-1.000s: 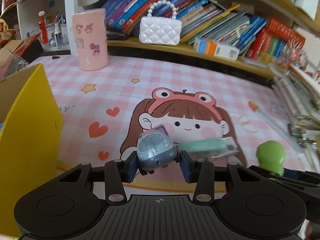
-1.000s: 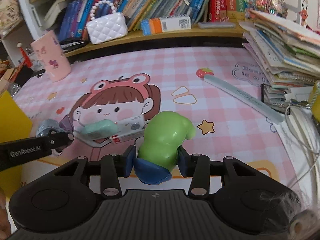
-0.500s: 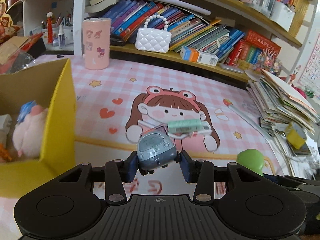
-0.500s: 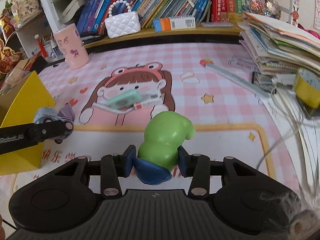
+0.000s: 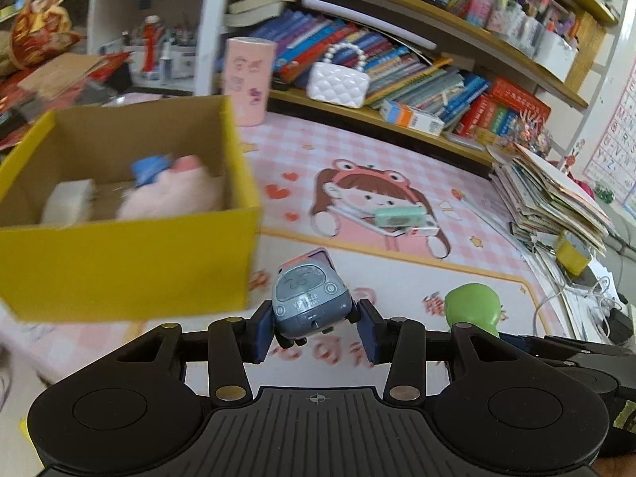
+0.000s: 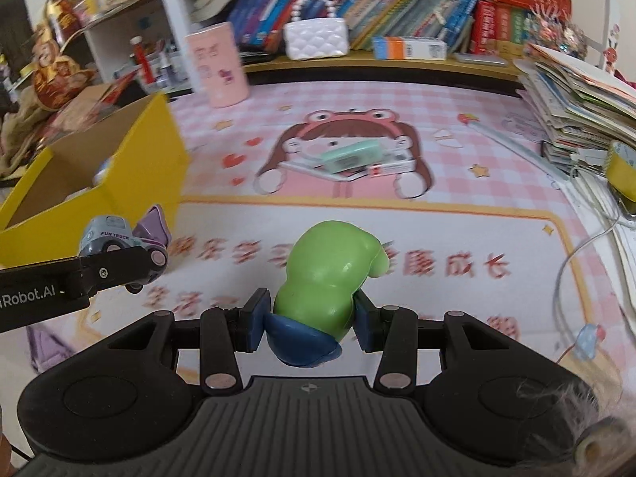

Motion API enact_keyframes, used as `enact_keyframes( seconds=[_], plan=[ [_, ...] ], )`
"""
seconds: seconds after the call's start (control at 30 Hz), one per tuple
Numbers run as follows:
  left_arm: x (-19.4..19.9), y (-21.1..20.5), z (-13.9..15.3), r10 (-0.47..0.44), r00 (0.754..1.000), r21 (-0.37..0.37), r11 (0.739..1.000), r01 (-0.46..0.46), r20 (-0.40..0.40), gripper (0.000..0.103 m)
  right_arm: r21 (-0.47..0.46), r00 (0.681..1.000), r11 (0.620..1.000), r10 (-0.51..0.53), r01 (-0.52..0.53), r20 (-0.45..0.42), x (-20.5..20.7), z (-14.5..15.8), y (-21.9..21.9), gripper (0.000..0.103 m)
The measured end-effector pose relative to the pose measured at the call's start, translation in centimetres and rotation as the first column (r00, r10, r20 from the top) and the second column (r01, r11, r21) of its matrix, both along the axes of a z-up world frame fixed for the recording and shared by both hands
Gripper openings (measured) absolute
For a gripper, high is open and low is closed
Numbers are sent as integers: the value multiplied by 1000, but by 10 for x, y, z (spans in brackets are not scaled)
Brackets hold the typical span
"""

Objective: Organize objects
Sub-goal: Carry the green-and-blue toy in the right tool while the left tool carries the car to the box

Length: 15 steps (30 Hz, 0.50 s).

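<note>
My left gripper is shut on a small grey-blue toy truck, held above the pink mat just right of the yellow box. The box holds a pink plush and a white block. My right gripper is shut on a green toy figure with a blue base, above the mat's front part. In the right wrist view the toy truck and left gripper show at the left, by the yellow box. The green figure shows at the right of the left wrist view.
A mint-green case on a flat packet lies on the mat's cartoon girl. A pink cup and a white quilted purse stand at the back below shelves of books. A stack of books and papers, cables and yellow tape crowd the right edge.
Both grippers have drawn back and to the left with their toys still held. The yellow box has come well into view, its inside now visible in the left wrist view.
</note>
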<state>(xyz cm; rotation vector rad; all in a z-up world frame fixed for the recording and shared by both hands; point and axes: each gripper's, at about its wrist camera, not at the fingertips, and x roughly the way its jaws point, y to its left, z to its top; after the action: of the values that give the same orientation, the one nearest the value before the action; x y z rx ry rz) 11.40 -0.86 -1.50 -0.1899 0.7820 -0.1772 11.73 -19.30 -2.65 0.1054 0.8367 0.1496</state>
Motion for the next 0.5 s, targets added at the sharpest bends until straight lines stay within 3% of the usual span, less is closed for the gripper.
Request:
enact_keyframes(
  seconds=[0.5],
  plan=[
    [-85,97,2,93,996,-6,996,-93,0,42,6,992,992,126,-126,6,-80,3,105,41]
  ],
)
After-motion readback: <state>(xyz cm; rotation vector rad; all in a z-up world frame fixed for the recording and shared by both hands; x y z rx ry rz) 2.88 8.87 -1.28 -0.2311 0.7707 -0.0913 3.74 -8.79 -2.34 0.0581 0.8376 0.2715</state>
